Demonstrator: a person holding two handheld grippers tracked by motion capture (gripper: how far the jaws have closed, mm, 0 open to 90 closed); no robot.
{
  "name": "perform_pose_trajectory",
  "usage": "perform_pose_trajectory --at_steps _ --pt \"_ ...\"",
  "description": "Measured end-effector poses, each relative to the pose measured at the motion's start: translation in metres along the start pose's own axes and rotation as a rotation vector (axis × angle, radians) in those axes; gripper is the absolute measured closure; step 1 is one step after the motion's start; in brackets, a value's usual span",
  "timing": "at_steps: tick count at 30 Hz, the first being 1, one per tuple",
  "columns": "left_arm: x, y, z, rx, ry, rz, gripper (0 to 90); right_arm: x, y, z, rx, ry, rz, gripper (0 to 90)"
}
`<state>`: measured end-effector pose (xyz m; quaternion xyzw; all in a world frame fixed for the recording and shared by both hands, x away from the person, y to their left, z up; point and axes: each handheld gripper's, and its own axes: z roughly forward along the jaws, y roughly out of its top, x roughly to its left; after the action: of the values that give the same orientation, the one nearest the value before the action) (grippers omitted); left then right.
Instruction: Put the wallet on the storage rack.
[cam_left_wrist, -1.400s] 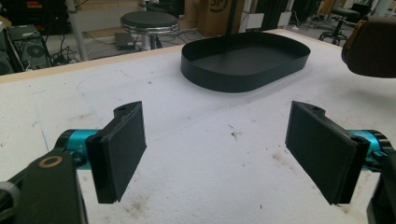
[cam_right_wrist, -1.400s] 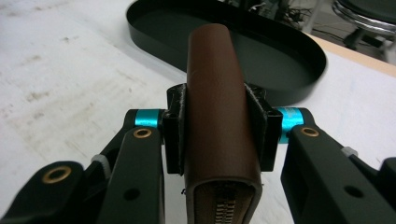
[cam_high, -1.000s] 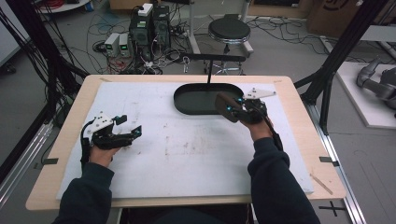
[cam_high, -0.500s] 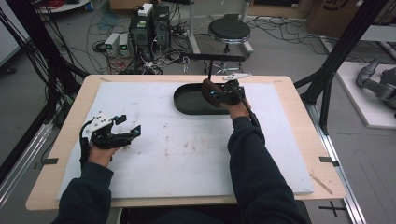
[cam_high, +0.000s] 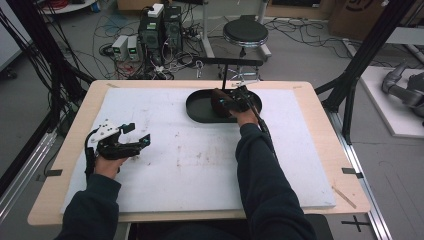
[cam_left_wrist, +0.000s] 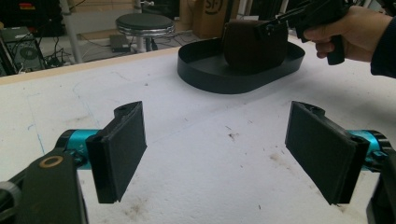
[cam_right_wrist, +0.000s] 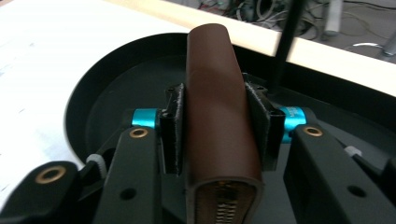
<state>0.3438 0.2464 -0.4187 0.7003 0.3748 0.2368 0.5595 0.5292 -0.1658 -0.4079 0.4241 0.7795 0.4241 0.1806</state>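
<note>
While the left gripper (cam_high: 131, 138) idles agape on the stained white mat (cam_high: 200, 165), the right gripper (cam_right_wrist: 217, 123), jaws just easing, seemingly clasps a brown pouch (cam_right_wrist: 217, 107) over the black tray (cam_high: 197, 107) at one o'clock; a stool (cam_high: 245, 32) and cables (cam_high: 300, 30) lie beyond at twelve.

dark brown pouch (cam_right_wrist: 219, 102) w/ brass zip, black oval tray (cam_high: 197, 106), white stained mat (cam_high: 200, 165), black tools w/ teal bits

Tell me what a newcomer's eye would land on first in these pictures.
First, the brown leather zip pouch gripped between the right gripper's pads, held over the black oval tray at the far side of the white mat. Next, the left gripper with its jaws wide open and nothing between them, resting near the table's left edge.
</note>
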Motion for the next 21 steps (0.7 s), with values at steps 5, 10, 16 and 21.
perform_pose_trajectory --at_steps 5,10,16,21 --pt "0.0 0.0 0.0 0.002 0.001 0.002 20.2 -0.003 0.003 -0.007 -0.026 -0.077 -0.023 51.4" --pt "-0.001 0.0 0.0 0.004 0.003 0.0 20.3 -0.015 0.005 -0.027 -0.034 -0.115 -0.012 46.6" --pt "-0.002 0.0 0.0 0.008 0.002 0.005 20.2 -0.022 0.002 -0.055 -0.062 -0.111 -0.045 45.6" --pt "-0.002 0.001 -0.001 -0.01 0.02 0.045 20.9 -0.023 -0.005 -0.089 -0.058 -0.115 -0.113 42.2"
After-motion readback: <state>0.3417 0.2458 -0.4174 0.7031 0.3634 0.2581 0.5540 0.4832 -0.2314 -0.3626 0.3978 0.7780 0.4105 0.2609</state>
